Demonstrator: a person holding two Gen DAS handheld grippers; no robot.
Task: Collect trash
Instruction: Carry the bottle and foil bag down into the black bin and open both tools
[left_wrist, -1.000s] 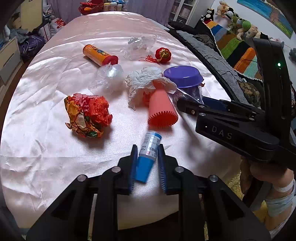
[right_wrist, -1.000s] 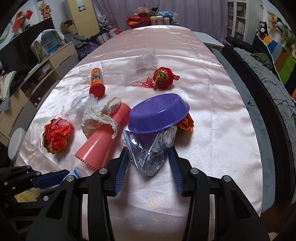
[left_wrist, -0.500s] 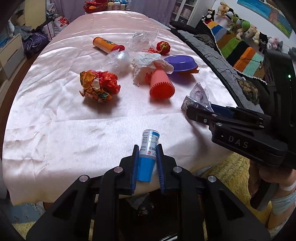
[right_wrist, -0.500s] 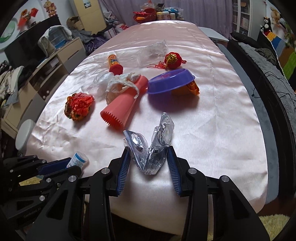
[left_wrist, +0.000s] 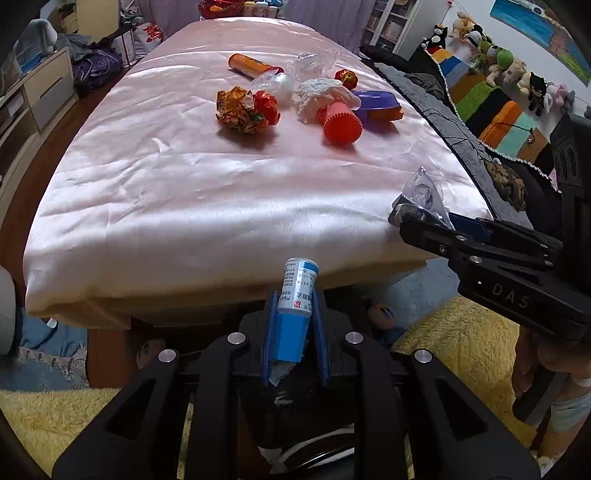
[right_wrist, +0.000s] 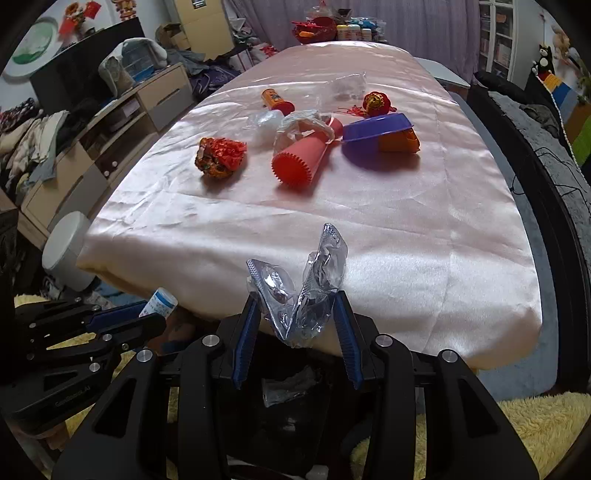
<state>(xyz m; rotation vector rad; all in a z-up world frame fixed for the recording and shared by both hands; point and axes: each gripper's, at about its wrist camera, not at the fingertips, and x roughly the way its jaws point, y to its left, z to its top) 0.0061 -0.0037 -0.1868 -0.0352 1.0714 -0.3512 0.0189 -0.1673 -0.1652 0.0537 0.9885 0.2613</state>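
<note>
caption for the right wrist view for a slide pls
Right tongs clamp a crumpled clear plastic blister pack off the near edge of the pink satin-covered table.

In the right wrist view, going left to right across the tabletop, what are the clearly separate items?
Crumpled red foil wrapper → red ridged cup → purple bowl. The plastic bits around the cup overlap too much to order.

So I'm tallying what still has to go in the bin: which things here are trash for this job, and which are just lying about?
Trash:
- small bottle, in the left hand-held gripper
- crumpled clear packaging, in the right hand-held gripper
- crumpled foil wrapper
- wadded tissue
- clear plastic wrap

Probably just lying about:
- purple bowl
- pink ribbed cup
- stuffed toys
</note>
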